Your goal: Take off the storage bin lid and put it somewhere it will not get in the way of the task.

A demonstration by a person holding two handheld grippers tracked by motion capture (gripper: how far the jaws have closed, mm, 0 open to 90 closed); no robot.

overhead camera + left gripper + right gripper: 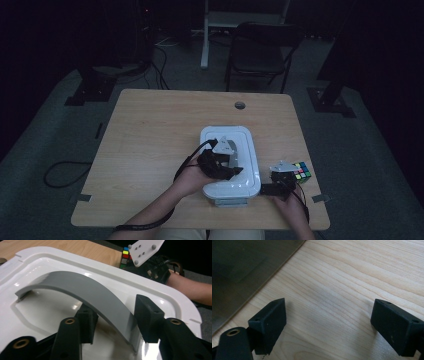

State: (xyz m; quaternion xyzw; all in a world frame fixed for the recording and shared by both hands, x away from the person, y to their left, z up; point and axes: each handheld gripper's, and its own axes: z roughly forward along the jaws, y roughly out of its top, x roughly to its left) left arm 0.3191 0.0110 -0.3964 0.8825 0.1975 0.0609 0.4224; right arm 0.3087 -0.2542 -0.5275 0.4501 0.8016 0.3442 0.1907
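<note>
The left gripper sits on the white case at the table's near edge, its 2 jaws spread either side of the grey handle, not pinching it. Just right of the case, the right gripper gapes wide over bare wood beside a colour cube.

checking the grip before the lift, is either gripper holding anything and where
The left gripper straddles the curved grey handle of the white plastic lid near one end, jaws not visibly closed. The right gripper is open, holding nothing.
</note>
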